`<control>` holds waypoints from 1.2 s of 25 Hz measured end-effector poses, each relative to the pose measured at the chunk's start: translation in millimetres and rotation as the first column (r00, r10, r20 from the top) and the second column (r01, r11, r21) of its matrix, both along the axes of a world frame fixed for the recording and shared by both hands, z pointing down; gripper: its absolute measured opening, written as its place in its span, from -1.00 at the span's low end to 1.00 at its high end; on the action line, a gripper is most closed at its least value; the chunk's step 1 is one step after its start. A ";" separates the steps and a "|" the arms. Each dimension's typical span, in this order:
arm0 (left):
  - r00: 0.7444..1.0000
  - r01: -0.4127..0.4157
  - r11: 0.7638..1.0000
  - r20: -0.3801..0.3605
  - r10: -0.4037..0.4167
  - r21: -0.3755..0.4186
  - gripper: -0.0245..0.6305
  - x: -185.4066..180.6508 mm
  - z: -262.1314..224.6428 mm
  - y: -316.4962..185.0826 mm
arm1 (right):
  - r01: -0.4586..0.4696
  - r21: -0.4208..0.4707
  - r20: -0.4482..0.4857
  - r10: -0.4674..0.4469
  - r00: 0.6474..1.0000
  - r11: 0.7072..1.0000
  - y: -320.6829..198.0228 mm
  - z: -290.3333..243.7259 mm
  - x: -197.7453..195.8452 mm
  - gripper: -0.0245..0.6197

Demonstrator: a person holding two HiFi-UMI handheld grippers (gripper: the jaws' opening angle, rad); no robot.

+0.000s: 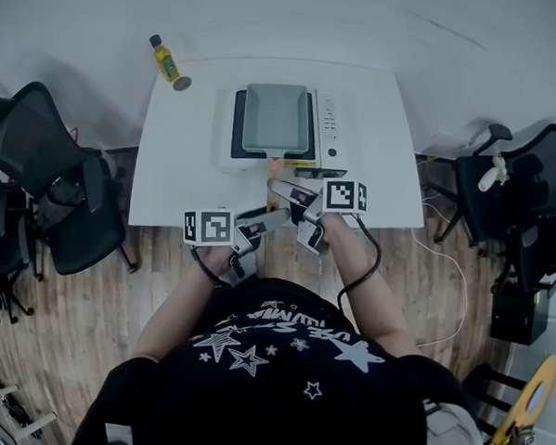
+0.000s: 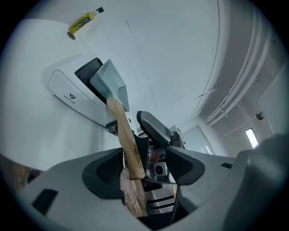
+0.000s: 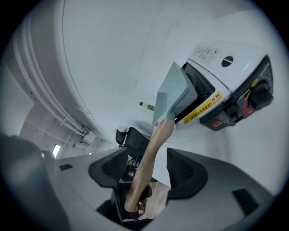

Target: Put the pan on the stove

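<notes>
A square grey pan (image 1: 275, 117) sits on the black top of a white portable stove (image 1: 331, 127) on the white table (image 1: 179, 165). Its wooden handle (image 1: 275, 178) sticks out over the near edge toward me. My left gripper (image 1: 264, 225) and right gripper (image 1: 293, 207) meet at that handle from either side. In the left gripper view the handle (image 2: 125, 135) runs between the open jaws of the left gripper (image 2: 144, 167), close to the left jaw. In the right gripper view the handle (image 3: 149, 153) passes between the jaws of the right gripper (image 3: 146, 169) with a gap on both sides.
A yellow oil bottle (image 1: 167, 62) lies at the table's far left corner. Black office chairs stand left (image 1: 57, 187) and right (image 1: 530, 193) of the table. A white cable (image 1: 452, 273) trails on the wooden floor at the right.
</notes>
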State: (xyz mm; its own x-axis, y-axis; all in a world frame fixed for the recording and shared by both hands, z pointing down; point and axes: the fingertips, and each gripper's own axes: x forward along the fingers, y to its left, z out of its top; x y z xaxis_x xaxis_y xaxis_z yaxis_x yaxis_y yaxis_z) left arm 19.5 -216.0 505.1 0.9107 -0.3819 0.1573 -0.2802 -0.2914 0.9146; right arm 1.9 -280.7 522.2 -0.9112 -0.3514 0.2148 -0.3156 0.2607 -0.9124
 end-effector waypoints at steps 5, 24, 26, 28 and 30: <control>1.000 0.028 1.000 0.008 -0.028 0.001 -0.04 1.3 -0.6 4.1 | -0.006 0.010 0.011 0.006 1.000 1.000 7.8 -4.4 9.2 -0.16; 0.984 0.177 0.984 0.038 -0.176 -0.027 0.03 7.6 14.1 69.4 | -0.014 0.039 -0.005 0.014 1.000 0.999 62.7 -0.9 53.0 -0.17; 0.980 0.194 0.981 0.039 -0.193 -0.019 0.03 7.7 13.7 78.3 | -0.013 0.054 -0.016 0.014 1.000 0.998 69.1 -0.1 54.9 -0.17; 0.973 0.224 0.975 0.055 -0.223 -0.003 0.03 5.0 13.9 84.6 | -0.012 0.071 -0.027 0.014 1.000 0.997 76.5 -0.3 55.9 -0.17; 0.964 0.253 0.967 0.079 -0.254 0.020 0.02 1.0 14.1 87.0 | -0.013 0.095 -0.041 0.017 0.999 0.995 82.3 -1.8 57.5 -0.23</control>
